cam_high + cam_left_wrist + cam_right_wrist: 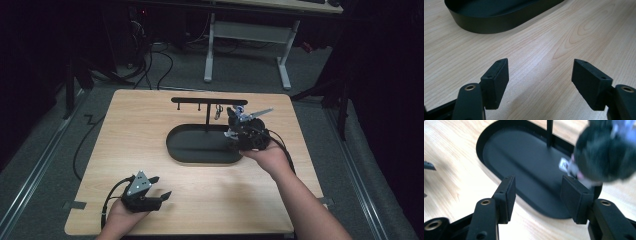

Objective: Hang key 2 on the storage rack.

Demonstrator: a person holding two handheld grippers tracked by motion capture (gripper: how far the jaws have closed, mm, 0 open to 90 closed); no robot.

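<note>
A black oval tray (pixel 172 150) lies mid-table, and a black T-shaped stand (pixel 207 101) rises from it. A small metal trinket (pixel 218 111) hangs under the stand's bar. A dark fuzzy ball with a white tag (pixel 604 155) hangs near the bar's right end (pixel 234 117), blurred, up and to the right of my right jaws. My right gripper (pixel 537 187) is open over the tray's right end (pixel 234 137), with nothing between its pads. Near the front left of the table my left gripper (pixel 161 187) stands open above bare wood (pixel 540 75), short of the tray's wall (pixel 499 23).
The stand's thin post (pixel 549 132) stands in the tray beyond my right jaws. A cable (pixel 107 200) trails from the left gripper over the table's front left edge. Beyond the table are a grey floor with cables and a white desk frame (pixel 210 50).
</note>
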